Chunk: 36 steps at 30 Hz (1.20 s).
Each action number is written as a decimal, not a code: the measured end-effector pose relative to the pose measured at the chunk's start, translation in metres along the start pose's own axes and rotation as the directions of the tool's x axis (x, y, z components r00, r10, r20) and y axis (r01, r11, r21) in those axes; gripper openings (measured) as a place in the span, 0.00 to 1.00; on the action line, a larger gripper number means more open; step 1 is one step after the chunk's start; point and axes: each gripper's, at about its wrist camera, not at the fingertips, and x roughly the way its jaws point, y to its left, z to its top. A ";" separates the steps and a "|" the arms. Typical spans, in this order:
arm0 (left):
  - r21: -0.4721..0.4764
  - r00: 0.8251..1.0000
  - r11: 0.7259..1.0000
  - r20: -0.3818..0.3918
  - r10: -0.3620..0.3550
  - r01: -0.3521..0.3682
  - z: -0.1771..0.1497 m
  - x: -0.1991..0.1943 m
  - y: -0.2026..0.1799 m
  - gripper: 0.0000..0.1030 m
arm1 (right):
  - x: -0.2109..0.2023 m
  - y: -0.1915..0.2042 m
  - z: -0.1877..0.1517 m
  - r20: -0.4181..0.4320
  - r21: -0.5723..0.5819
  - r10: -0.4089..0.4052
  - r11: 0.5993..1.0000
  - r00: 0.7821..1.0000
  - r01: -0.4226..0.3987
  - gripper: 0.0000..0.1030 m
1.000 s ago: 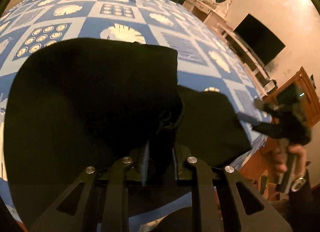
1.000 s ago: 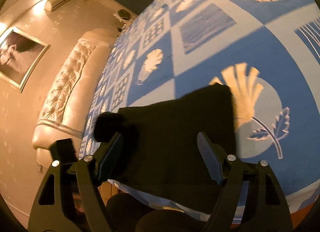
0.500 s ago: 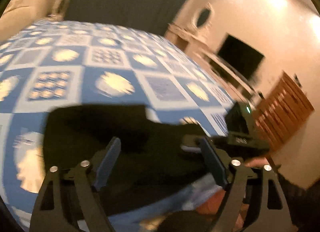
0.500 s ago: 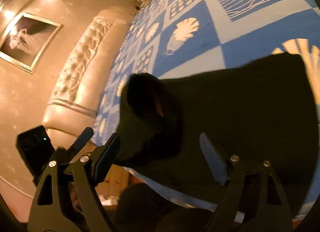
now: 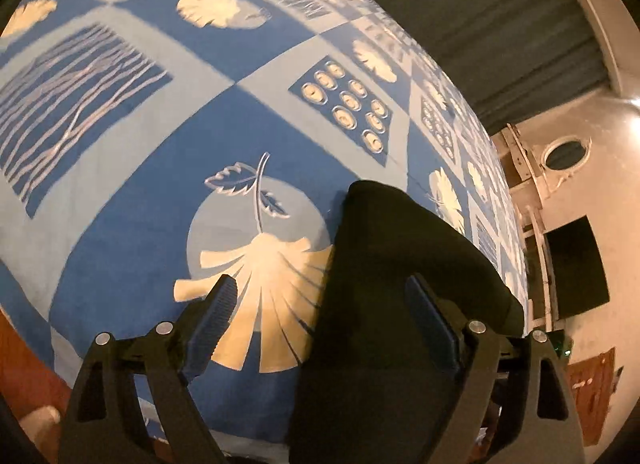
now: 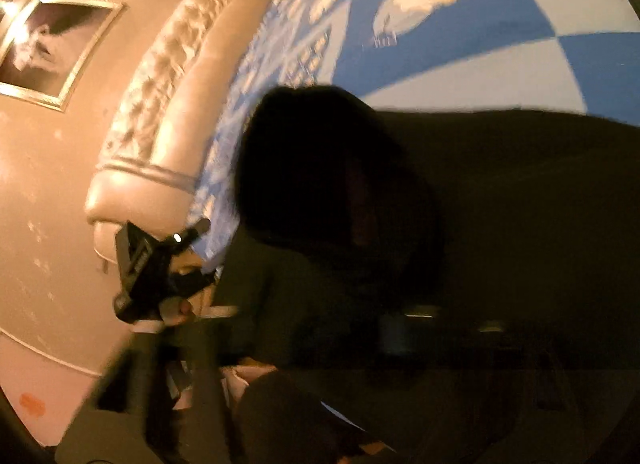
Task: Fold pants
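We judge the black pants (image 5: 400, 284), lying folded near the bed's (image 5: 140, 184) front edge, soft, light and floppy, best pinched at a folded corner; our left gripper (image 5: 320, 318) gapes over their edge, the right gripper has just been closing, fabric blurring its view.
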 end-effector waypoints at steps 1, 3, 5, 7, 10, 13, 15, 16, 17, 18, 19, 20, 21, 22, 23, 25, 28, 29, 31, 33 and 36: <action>-0.005 1.000 1.000 -0.007 -0.006 0.006 -0.001 0.001 0.000 0.82 | 0.000 0.002 -0.002 0.002 -0.010 -0.010 1.000 1.000 0.010 0.15; -0.008 1.000 1.000 -0.021 -0.009 0.008 -0.003 0.002 -0.001 0.82 | -0.008 0.008 -0.005 0.024 -0.024 -0.001 1.000 1.000 0.002 0.13; 0.000 0.999 1.000 -0.034 -0.018 0.018 -0.004 0.003 -0.005 0.82 | -0.026 0.016 -0.008 0.067 -0.039 0.030 0.999 0.997 -0.028 0.12; 0.020 0.999 0.999 -0.037 -0.030 0.031 -0.007 0.003 -0.009 0.82 | -0.046 0.023 -0.013 0.107 -0.064 0.034 0.998 0.994 -0.028 0.12; 0.047 0.998 0.998 -0.053 -0.045 0.048 -0.011 0.005 -0.016 0.82 | -0.077 0.026 -0.017 0.159 -0.076 0.025 0.997 0.987 -0.013 0.11; 0.080 0.993 0.994 -0.091 -0.069 0.076 -0.017 0.011 -0.029 0.82 | -0.109 0.016 -0.023 0.199 -0.063 0.004 0.998 0.980 0.009 0.11; 0.104 0.989 0.990 -0.122 -0.082 0.095 -0.022 0.015 -0.038 0.82 | -0.137 0.000 -0.029 0.231 -0.043 -0.033 0.998 0.972 0.044 0.11; 0.116 0.986 0.987 -0.137 -0.093 0.109 -0.025 0.017 -0.044 0.82 | -0.143 -0.007 -0.026 0.241 -0.031 -0.048 0.998 0.969 0.057 0.11; 0.125 0.984 0.985 -0.145 -0.100 0.119 -0.027 0.018 -0.049 0.82 | -0.155 -0.019 -0.029 0.253 -0.004 -0.066 0.998 0.965 0.070 0.11; 0.132 0.983 0.983 -0.151 -0.105 0.125 -0.028 0.019 -0.053 0.82 | -0.161 -0.027 -0.032 0.259 0.011 -0.079 0.997 0.963 0.079 0.11; 0.143 0.982 0.981 -0.156 -0.107 0.130 -0.030 0.021 -0.057 0.82 | -0.168 -0.037 -0.035 0.262 0.033 -0.097 0.995 0.960 0.091 0.11; 0.155 0.981 0.979 -0.162 -0.106 0.131 -0.032 0.023 -0.062 0.82 | -0.171 -0.048 -0.038 0.261 0.056 -0.110 0.994 0.959 0.098 0.11; 0.163 0.980 0.978 -0.167 -0.104 0.131 -0.033 0.025 -0.065 0.82 | -0.173 -0.056 -0.040 0.258 0.071 -0.119 0.992 0.959 0.103 0.11; 0.169 0.980 0.977 -0.171 -0.102 0.132 -0.034 0.026 -0.068 0.82 | -0.174 -0.061 -0.043 0.256 0.080 -0.128 0.991 0.958 0.111 0.11; 0.181 0.979 0.975 -0.177 -0.096 0.128 -0.036 0.029 -0.071 0.82 | -0.173 -0.069 -0.045 0.253 0.095 -0.138 0.988 0.958 0.118 0.11; 0.194 0.980 0.974 -0.183 -0.080 0.116 -0.038 0.033 -0.072 0.82 | -0.168 -0.079 -0.045 0.241 0.120 -0.141 0.986 0.960 0.115 0.11; 0.212 0.980 0.973 -0.191 -0.052 0.093 -0.039 0.039 -0.071 0.82 | -0.165 -0.086 -0.043 0.231 0.133 -0.141 0.985 0.963 0.112 0.11; 0.213 0.980 0.973 -0.193 -0.045 0.087 -0.039 0.040 -0.070 0.82 | -0.164 -0.086 -0.043 0.232 0.138 -0.136 0.985 0.963 0.106 0.11; 0.209 0.980 0.974 -0.197 -0.041 0.083 -0.038 0.042 -0.066 0.82 | -0.163 -0.088 -0.043 0.229 0.145 -0.132 0.984 0.965 0.100 0.12; 0.203 0.979 0.976 -0.198 -0.037 0.078 -0.038 0.043 -0.063 0.82 | -0.165 -0.097 -0.044 0.228 0.168 -0.113 0.983 0.967 0.076 0.14; 0.194 0.974 0.978 -0.224 -0.037 0.082 -0.042 0.045 -0.060 0.82 | -0.168 -0.106 -0.050 0.231 0.238 -0.057 0.971 0.971 0.000 0.31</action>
